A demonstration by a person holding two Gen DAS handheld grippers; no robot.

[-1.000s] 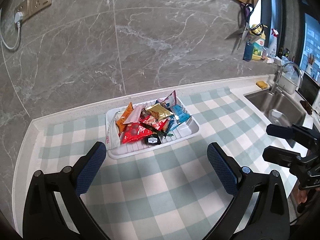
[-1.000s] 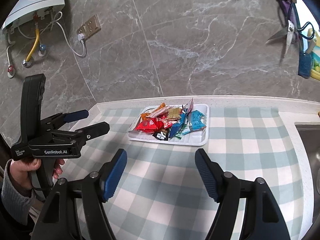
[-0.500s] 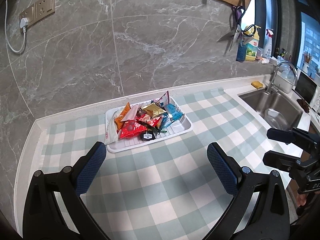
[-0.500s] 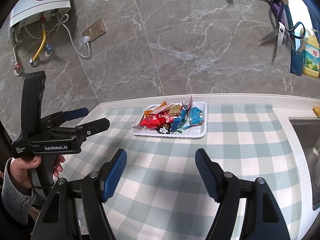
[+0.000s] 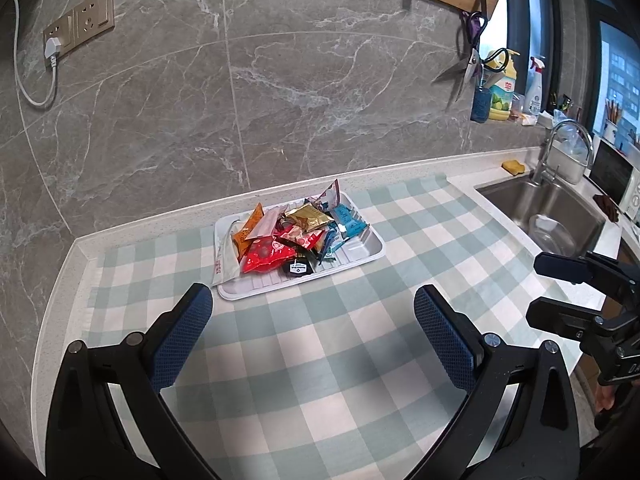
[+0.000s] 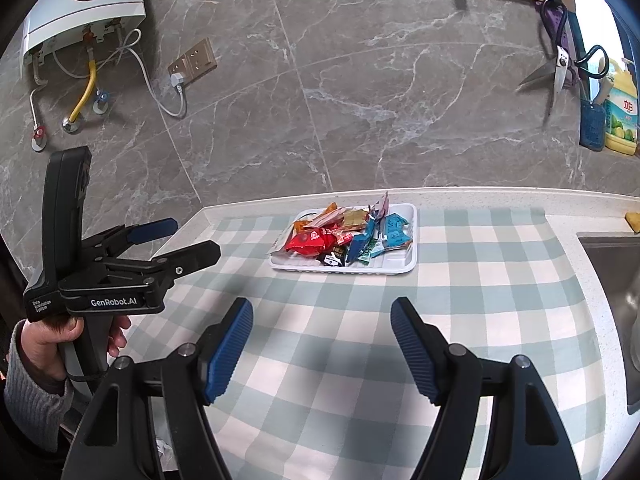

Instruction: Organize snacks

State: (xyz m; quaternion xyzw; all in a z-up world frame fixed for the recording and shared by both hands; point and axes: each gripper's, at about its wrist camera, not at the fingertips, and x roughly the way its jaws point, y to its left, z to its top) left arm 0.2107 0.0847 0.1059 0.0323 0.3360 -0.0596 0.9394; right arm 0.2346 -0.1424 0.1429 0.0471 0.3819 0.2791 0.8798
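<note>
A white tray [image 5: 362, 249] at the back of the counter holds a heap of snack packets [image 5: 292, 232]: red, orange, gold, blue and black ones. It also shows in the right wrist view [image 6: 408, 268] with the snack packets [image 6: 344, 236]. My left gripper [image 5: 312, 316] is open and empty, well short of the tray; from the right wrist view the left gripper [image 6: 182, 236] sits at the left. My right gripper [image 6: 322, 320] is open and empty, also short of the tray; it shows at the right edge of the left wrist view [image 5: 544, 290].
A checked green and white cloth [image 5: 320, 360] covers the counter. A steel sink [image 5: 552, 216] with a tap is at the right. Scissors [image 5: 466, 64] and a cutting board hang on the marble wall. A wall socket [image 5: 80, 20] is at upper left.
Both grippers have pulled back and up from the tray, which now looks smaller and farther. Both stay open and empty.
</note>
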